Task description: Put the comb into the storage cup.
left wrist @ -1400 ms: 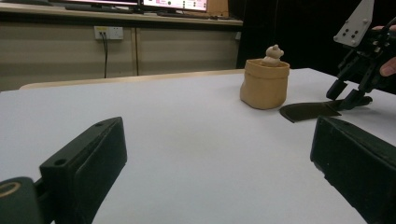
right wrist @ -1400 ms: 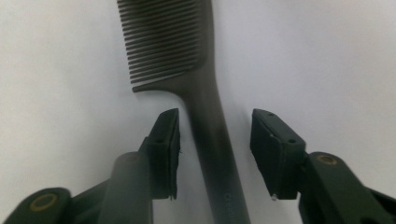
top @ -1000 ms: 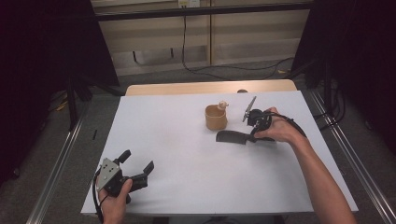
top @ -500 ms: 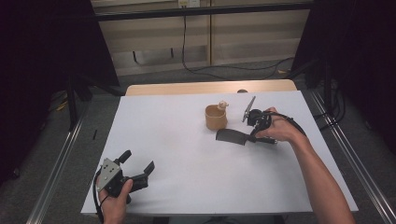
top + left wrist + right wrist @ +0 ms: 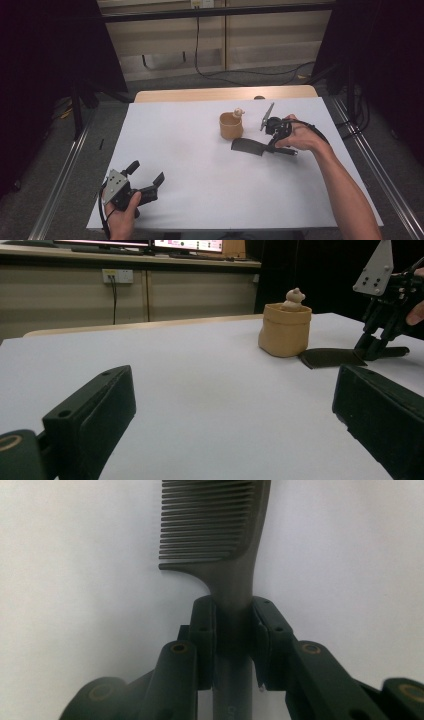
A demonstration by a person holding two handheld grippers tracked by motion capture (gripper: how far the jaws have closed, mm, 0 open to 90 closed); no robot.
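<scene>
Right gripper view: the right gripper (image 5: pixel 234 630) has just been closing; its jaws clamp the dark comb (image 5: pixel 220 540) by the handle, teeth in close-up.
High view: the comb (image 5: pixel 247 146) lies flat beside a tan cup (image 5: pixel 231 126).
Left gripper (image 5: pixel 145 181): jaws apart, holding nothing, at the near-left corner.
Surface: white table (image 5: pixel 200 165); cables trail across the floor behind.

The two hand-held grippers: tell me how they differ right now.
The right hand-held gripper has just closed its jaws onto the handle of the dark comb; the left hand-held gripper stands wide open with nothing between its jaws. The right sits beside the tan pot; the left sits at the table's near corner. Both are black and each is held by a hand.
</scene>
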